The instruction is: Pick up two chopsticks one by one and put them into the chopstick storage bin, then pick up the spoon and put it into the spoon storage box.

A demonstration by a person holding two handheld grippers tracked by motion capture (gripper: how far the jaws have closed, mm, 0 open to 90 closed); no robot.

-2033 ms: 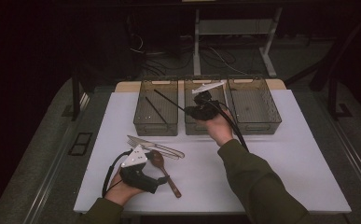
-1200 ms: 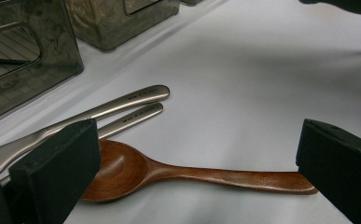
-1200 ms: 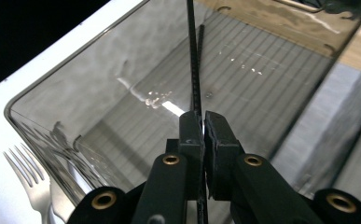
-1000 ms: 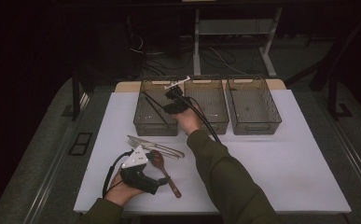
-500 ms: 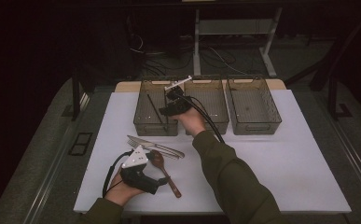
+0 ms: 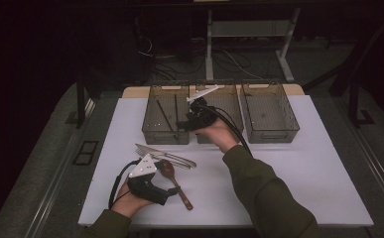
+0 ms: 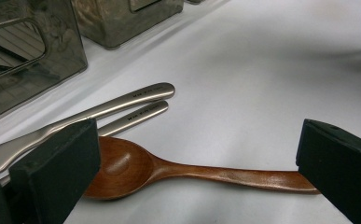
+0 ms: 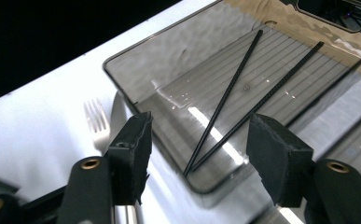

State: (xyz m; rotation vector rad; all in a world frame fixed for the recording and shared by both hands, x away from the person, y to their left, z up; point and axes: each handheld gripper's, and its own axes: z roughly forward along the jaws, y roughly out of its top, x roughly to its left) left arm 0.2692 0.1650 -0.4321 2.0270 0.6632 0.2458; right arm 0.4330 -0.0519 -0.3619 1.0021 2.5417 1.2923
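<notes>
Two black chopsticks (image 8: 229, 93) lie crossed in the left smoky bin (image 8: 131, 100) (image 6: 152, 116) at the back of the white table. My right gripper (image 8: 199, 144) (image 6: 182, 124) hovers over that bin's near edge. Its jaws have just been opening and stand open, with nothing between them. At the front left, my left gripper (image 7: 197, 158) (image 6: 172, 191) rests open on the table, its jaws either side of a wooden spoon (image 7: 169, 170) (image 6: 177, 181) without touching it.
A steel knife (image 7: 122, 105) and fork (image 8: 96, 121) lie together just beyond the spoon, also seen as a pair (image 6: 164, 156). A middle bin (image 6: 229, 99) and a right bin (image 6: 271, 114) stand beside the left one. White tabletop (image 6: 303, 173) spreads to the right.
My right gripper carried a chopstick leftward over the left bin, opened its jaws and drew back toward the bin's near edge. The left hand stayed put.
</notes>
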